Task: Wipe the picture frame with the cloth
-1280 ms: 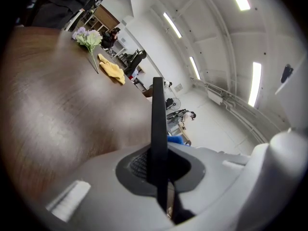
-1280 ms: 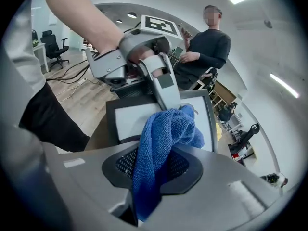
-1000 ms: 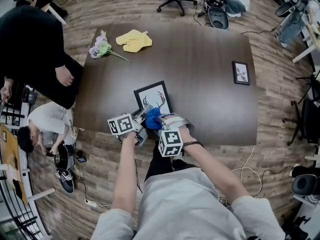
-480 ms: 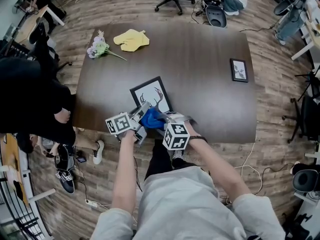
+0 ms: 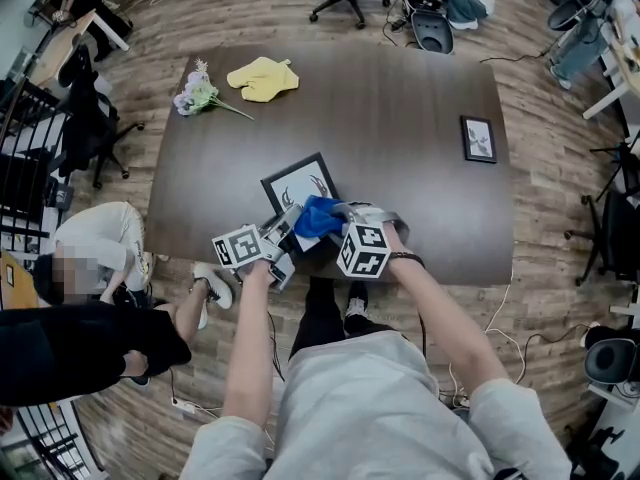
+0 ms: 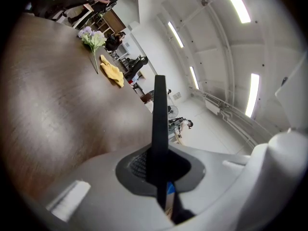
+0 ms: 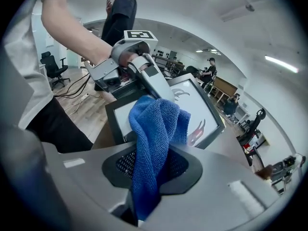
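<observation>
Pic frame point(image 5: 300, 190) sits at the near edge of the dark wood desk point(image 5: 400, 118), right in front of the person. It has a black border and a white print of an antlered deer head in black w/ red marks. In the head view its top edge points away from the person, skewed a bit left, so the long axis seems to run near-to-far. Its glass faces up and toward the right claw's camera. Can't tell if the far edge rests on the desk. Left claw point(image 5: 288, 222) is clamped on the frame's near edge. In the left gripper view the frame shows edge-on as a thin black strip betw. the closed jaws. Right claw point(image 5: 338, 218) is pinched tight on the blue cloth point(image 5: 318, 216), which bunches up out of the jaws and lies against the glass near the frame's lower right part. Each claw's cube carries b/w square marker patterns. Far left on the desk are a yellow rag point(image 5: 264, 79) and a flower bunch point(image 5: 200, 95). A 2nd small frame point(image 5: 479, 139) lies at far right, well apart.
</observation>
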{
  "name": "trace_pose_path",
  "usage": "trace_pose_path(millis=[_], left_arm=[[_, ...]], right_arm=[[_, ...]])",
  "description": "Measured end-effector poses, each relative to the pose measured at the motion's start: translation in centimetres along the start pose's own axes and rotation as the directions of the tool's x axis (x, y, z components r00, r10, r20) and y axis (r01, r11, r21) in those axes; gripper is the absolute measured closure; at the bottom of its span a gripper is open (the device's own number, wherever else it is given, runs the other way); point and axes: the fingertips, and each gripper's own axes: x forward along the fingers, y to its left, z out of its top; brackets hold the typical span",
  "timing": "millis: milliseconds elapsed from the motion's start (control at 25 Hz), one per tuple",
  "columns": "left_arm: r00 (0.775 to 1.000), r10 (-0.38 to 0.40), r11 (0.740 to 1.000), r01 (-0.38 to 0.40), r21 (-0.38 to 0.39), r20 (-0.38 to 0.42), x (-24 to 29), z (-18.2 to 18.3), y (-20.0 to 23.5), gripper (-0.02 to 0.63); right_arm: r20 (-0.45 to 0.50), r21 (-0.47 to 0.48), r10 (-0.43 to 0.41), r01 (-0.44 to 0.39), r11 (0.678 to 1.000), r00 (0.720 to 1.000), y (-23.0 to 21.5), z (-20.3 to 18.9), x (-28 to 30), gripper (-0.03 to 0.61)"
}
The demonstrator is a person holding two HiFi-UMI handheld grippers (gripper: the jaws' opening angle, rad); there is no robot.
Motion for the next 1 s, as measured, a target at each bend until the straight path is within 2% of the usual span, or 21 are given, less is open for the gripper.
trace_pose_path(millis=[400,680,880,1000], left_arm=[[1.000,-0.007,1.000,0.007,-0.011,-0.022,-0.4,-0.4,0.4,0.551],[0.998,-0.028,1.000,0.027,-0.011,-0.056,-0.5,-1.6,-0.1,0.551],[0.998,-0.049,0.998,0.048,-0.036,-0.033,-0.9,-1.6,-0.3,0.551],[0.999,-0.051,0.997,0.051,-0.049,-0.001,-1.5,-0.9,0.2,0.551]], right_arm=[[0.003,-0.010,-0.083,0.083,0.996,0.997,-3.8,0.2,0.5,0.495],[0.027,0.028,-0.202,0.202,0.979,0.979,-8.1,1.5,-0.2,0.495],[0.017,0.080,-0.301,0.299,0.951,0.953,-11.1,1.3,-1.2,0.495],[0.001,0.081,-0.289,0.288,0.954,0.957,-10.5,0.6,-1.1,0.495]])
